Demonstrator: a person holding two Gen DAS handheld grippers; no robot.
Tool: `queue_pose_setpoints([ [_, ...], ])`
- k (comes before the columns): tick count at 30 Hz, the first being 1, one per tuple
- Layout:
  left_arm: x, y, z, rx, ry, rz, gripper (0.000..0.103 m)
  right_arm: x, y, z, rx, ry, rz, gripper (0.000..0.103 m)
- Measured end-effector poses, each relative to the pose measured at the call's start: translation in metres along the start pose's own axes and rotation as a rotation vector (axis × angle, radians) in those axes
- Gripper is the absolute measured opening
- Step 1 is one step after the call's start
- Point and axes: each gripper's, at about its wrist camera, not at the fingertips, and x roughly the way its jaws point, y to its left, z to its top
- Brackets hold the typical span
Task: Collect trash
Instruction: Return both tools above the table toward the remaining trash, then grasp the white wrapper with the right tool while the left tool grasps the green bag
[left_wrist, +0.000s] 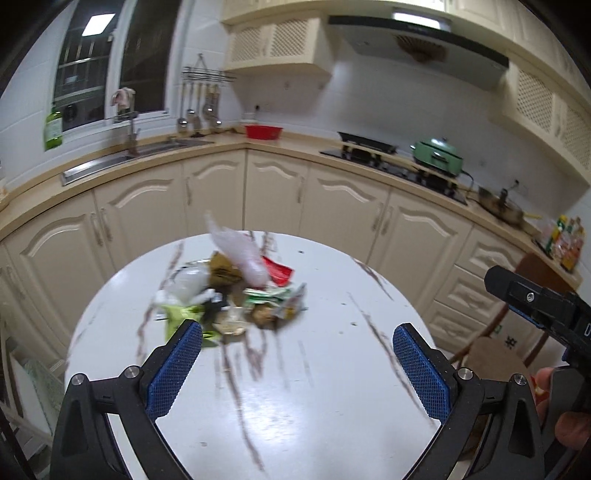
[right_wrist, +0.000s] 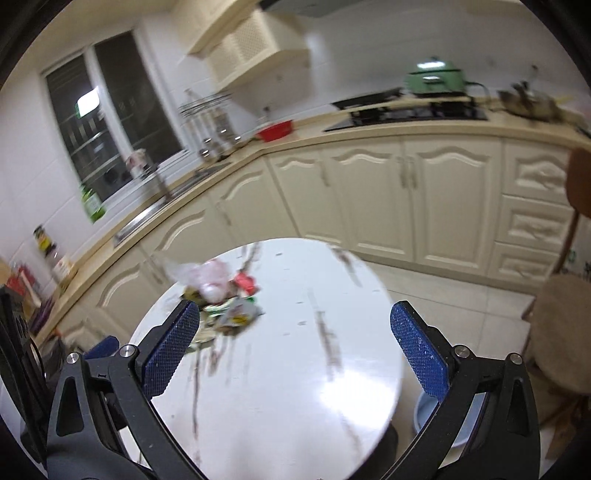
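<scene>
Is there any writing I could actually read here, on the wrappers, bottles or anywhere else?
None can be read.
Trash pile wrappers: print blurred.
Green bottle label: too small.
Range hood lettering: too small.
Box beside the chair: a dark character, unclear.

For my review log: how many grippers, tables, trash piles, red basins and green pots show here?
Grippers: 2, left gripper and right gripper, both open and empty
Round tables: 1, white table
Trash piles: 1, trash pile, too blurred to count pieces
Red basins: 1, red basin
Green pots: 1, green pot
Total: 6
</scene>
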Motion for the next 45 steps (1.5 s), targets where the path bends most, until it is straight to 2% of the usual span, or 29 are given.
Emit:
queue_pose_setpoints([
  [7, -0.045, 0.026, -0.018, -0.05, -0.031, 0.075, 0.102, 0.012, 0.056, -0.007, -0.098, 0.029, 0.063, 0.103],
  [11, -0.059, 0.03, -0.018, -0.053, -0.049, 0.117, 0.102, 0.012, 0.08, -0.011, -0.161, 0.026, 0.064, 0.103],
  [18, -0.061, 0.033, -0.012, -0.08, -0.054, 0.182, 0.102, 0.015, 0.121, -0.024, -0.302, 0.016, 0.018, 0.103],
  [21, -0.055, 0.035, -0.011, -0.09, -0.038, 0.194, 0.102, 0.024, 0.128, -0.029, -0.328, 0.036, 0.026, 0.103],
  [28, -0.007, 0.045, 0.0, -0.113, 0.05, 0.197, 0.102, 0.066, 0.123, -0.033, -0.367, 0.115, -0.005, 0.103],
  [36, 0.081, 0.071, 0.015, -0.126, 0.186, 0.202, 0.102, 0.151, 0.096, -0.041, -0.395, 0.274, -0.049, 0.103],
  [42, 0.145, 0.083, 0.027, -0.142, 0.274, 0.199, 0.1, 0.197, 0.085, -0.049, -0.417, 0.35, -0.063, 0.103],
  [45, 0.17, 0.093, 0.037, -0.163, 0.293, 0.199, 0.1, 0.211, 0.079, -0.051, -0.413, 0.367, -0.069, 0.103],
])
